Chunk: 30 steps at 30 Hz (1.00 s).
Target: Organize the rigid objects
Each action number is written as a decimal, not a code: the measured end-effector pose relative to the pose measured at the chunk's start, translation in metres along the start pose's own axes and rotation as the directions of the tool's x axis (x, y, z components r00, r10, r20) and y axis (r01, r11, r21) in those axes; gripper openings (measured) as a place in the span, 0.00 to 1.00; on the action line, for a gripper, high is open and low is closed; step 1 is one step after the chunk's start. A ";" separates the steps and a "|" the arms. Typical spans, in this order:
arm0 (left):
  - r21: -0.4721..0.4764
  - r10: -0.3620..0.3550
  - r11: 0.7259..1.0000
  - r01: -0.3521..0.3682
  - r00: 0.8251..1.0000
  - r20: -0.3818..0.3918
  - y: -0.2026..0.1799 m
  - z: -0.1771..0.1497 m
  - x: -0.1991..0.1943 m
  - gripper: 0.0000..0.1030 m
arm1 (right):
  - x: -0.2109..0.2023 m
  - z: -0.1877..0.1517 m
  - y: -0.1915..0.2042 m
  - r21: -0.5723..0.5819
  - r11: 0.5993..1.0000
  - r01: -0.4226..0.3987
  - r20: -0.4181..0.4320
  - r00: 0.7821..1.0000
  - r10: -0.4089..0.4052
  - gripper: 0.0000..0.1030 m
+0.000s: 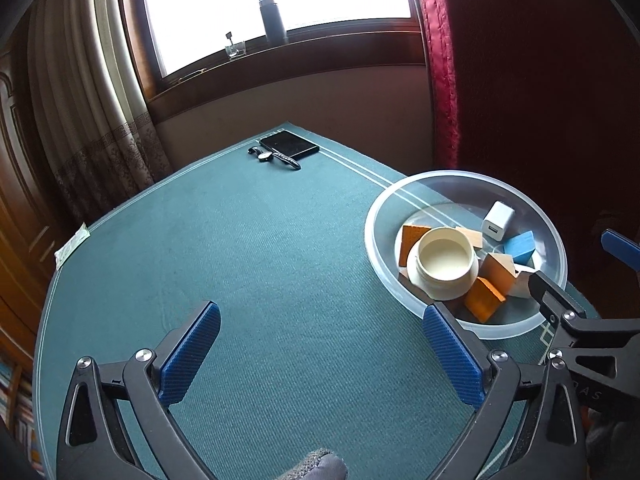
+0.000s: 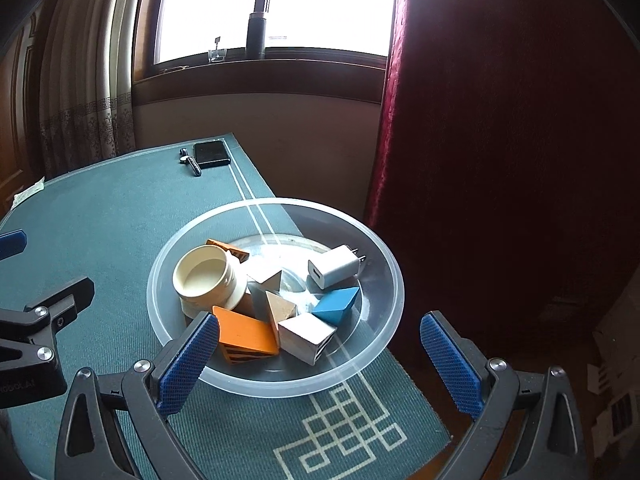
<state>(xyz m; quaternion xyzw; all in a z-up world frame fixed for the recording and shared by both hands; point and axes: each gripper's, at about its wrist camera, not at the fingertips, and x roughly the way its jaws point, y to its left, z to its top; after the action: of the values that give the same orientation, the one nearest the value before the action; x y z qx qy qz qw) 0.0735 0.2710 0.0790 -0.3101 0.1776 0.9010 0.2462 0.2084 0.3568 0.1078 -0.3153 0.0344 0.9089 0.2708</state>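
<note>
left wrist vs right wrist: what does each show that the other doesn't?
Left wrist only: the open left gripper over bare green mat, nothing between its pads.

Right wrist only: the open right gripper at the near rim of the clear bowl, the white knot pattern and the white cube.

Both: cream jar, white charger, blue block, black phone.

Teal tablecloth, white line pattern; cream jar; blue block; white charger.

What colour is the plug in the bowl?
White; the plug in the bowl shows best in the right wrist view.
</note>
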 end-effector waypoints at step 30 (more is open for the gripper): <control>0.051 -0.039 0.998 0.040 0.999 -0.009 -0.019 -0.007 0.002 0.99 | 0.001 -0.009 -0.002 0.000 1.000 0.027 -0.028 0.999 -0.027 0.99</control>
<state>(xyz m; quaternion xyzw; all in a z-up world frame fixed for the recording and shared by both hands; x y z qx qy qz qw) 0.0858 0.2840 0.0696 -0.3107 0.1956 0.8898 0.2711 0.2139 0.3564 0.1004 -0.3285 0.0342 0.9005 0.2827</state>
